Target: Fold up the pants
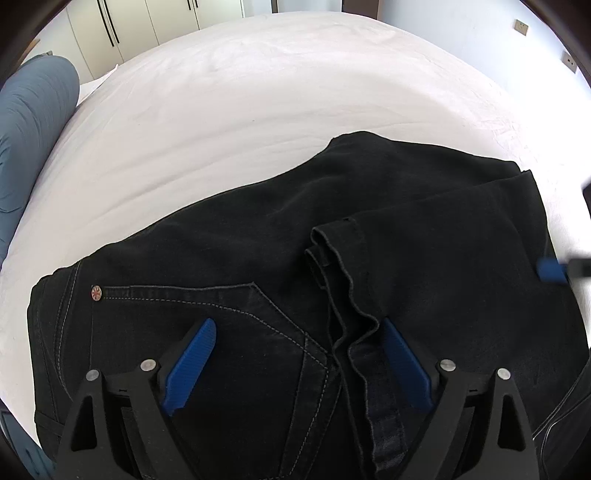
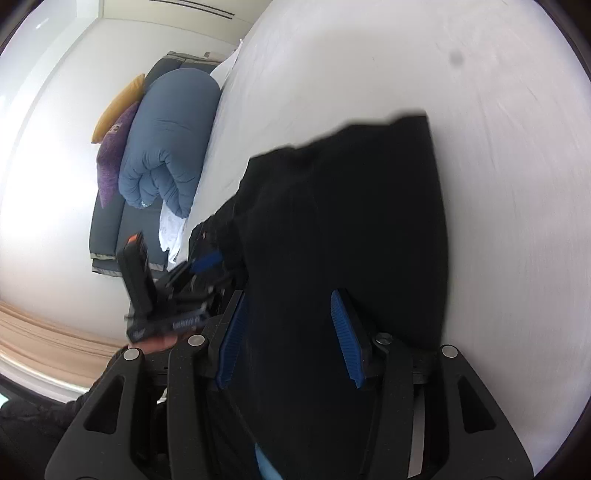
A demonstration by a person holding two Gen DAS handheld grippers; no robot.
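Black jeans [image 1: 258,236] lie folded on a white bed [image 1: 221,110]. The leg hems [image 1: 332,251] rest on top near the back pocket [image 1: 236,317]. My left gripper [image 1: 299,332] is open, its blue pads just above the pocket and hems, holding nothing. The right gripper's blue tip [image 1: 552,269] shows at the right edge. In the right wrist view the jeans [image 2: 351,206] fill the space between the blue pads of my right gripper [image 2: 290,306], which is open; the view is blurred. The left gripper [image 2: 177,291] shows to its left.
A rolled blue duvet [image 2: 166,140] with purple [image 2: 114,147] and yellow [image 2: 118,107] cushions lies on a grey bench beside the bed. White wardrobes [image 1: 129,26] stand beyond the bed. Wall sockets [image 1: 521,26] sit on the right wall.
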